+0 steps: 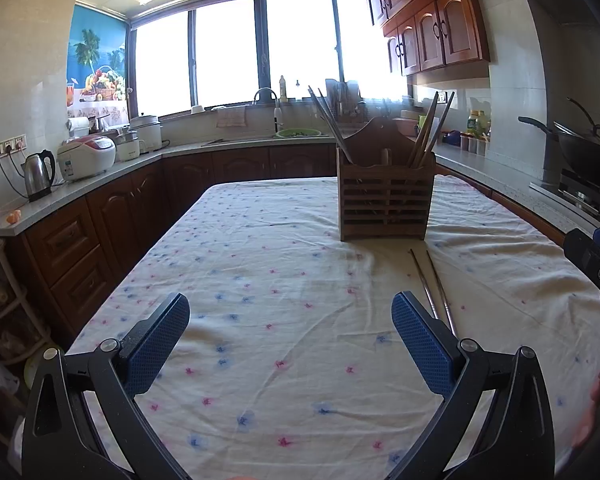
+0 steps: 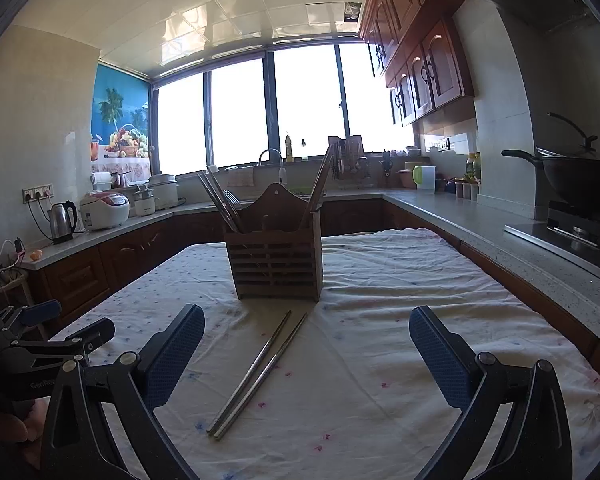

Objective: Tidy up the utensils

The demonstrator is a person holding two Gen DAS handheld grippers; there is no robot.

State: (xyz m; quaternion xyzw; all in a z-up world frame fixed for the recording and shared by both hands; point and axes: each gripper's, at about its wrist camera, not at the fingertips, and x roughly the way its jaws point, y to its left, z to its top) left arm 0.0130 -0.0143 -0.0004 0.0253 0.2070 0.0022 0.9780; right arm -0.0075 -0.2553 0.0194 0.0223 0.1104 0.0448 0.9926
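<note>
At the bottom of the left wrist view, the left gripper is seen with its jaws spread wide and nothing between them; only the flowered tablecloth lies beneath. In the lower part of the right wrist view, the right gripper is likewise held wide apart and empty.

Just beyond the right gripper, at lower centre of that view, a pair of metal chopsticks is found lying loose on the cloth, the near ends touching and the far ends splayed toward the holder. These are judged to be what is left of the task, as neither has been picked up yet.

Further back, at the centre of the frame, the slatted wooden utensil holder stands upright on the table. Several chopsticks are already stood in its left compartment and a few more lean out of the right one, so most of the sorting appears done. What else the holder contains cannot be made out.

Behind it, the counter and bright windows fill the upper frame.
</note>
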